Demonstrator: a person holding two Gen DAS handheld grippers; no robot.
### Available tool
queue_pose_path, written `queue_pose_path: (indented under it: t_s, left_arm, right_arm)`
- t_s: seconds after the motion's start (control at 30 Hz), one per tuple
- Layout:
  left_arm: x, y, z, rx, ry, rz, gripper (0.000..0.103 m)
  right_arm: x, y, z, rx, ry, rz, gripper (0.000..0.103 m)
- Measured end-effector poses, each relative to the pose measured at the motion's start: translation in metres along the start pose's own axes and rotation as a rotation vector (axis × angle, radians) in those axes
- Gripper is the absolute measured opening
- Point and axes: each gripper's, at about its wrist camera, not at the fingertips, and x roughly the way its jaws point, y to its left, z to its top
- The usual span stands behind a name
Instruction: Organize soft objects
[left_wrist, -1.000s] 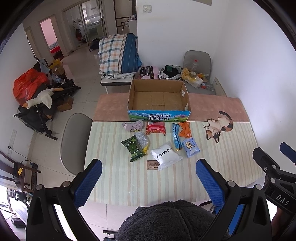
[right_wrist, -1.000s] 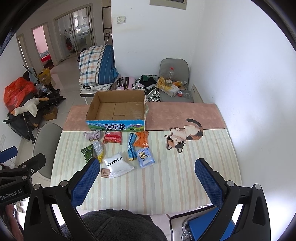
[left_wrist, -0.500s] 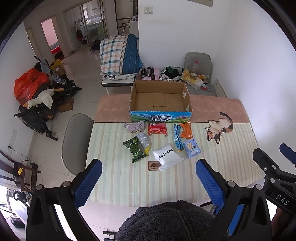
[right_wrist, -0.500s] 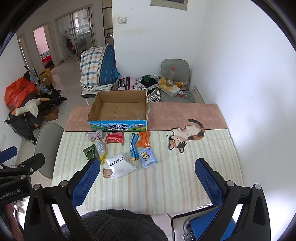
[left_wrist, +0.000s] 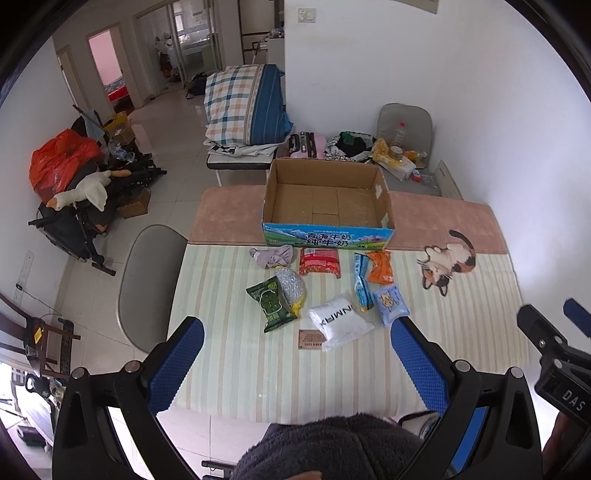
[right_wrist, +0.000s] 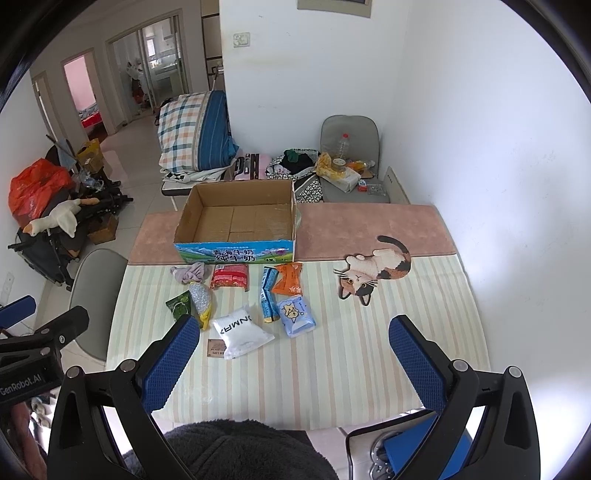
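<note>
An open, empty cardboard box (left_wrist: 328, 201) (right_wrist: 236, 221) stands at the far side of the striped table (left_wrist: 258, 369). In front of it lie several soft items: a grey cloth (left_wrist: 273, 256), a red pack (left_wrist: 319, 261), an orange pack (left_wrist: 380, 271), a blue tube pack (left_wrist: 361, 286), a light blue pack (left_wrist: 390, 305), a green pack (left_wrist: 271, 303), a silver scrubber (left_wrist: 291, 286) and a white pack (left_wrist: 340, 325) (right_wrist: 242, 330). My left gripper (left_wrist: 295, 363) and right gripper (right_wrist: 291, 363) are open and empty, held high above the near table edge.
A cat-shaped mat (left_wrist: 447, 264) lies at the table's right. A small brown card (left_wrist: 311, 339) lies by the white pack. A grey chair (left_wrist: 147, 280) stands left of the table. A wall runs along the right. Clutter and bedding sit beyond the table.
Both grippers have drawn back and up slightly; the table and its items look a little smaller and lower in view. Nothing on the table has moved.
</note>
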Motion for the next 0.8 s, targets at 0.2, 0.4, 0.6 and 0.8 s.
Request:
queue_pose_path:
  t_s: [0.2, 0.4, 0.6, 0.8]
  left_arm:
    - [0.11, 0.003, 0.019, -0.077, 0.166, 0.001, 0.103]
    - [0.245, -0.004, -0.001, -0.16, 0.456, -0.049, 0.102]
    - [0.349, -0.028, -0.036, -0.272, 0.677, -0.141, 0.091]
    - [0.419, -0.056, -0.057, -0.414, 0.827, -0.221, 0.091]
  right_arm:
    - [0.091, -0.009, 0.015, -0.007, 0.099, 0.007, 0.103]
    - [0.225, -0.011, 0.009, -0.078, 0.284, 0.017, 0.103]
    - [0.35, -0.028, -0.008, -0.114, 0.445, 0.029, 0.103]
    - [0.435, -0.041, -0.021, -0.133, 0.557, 0.067, 0.103]
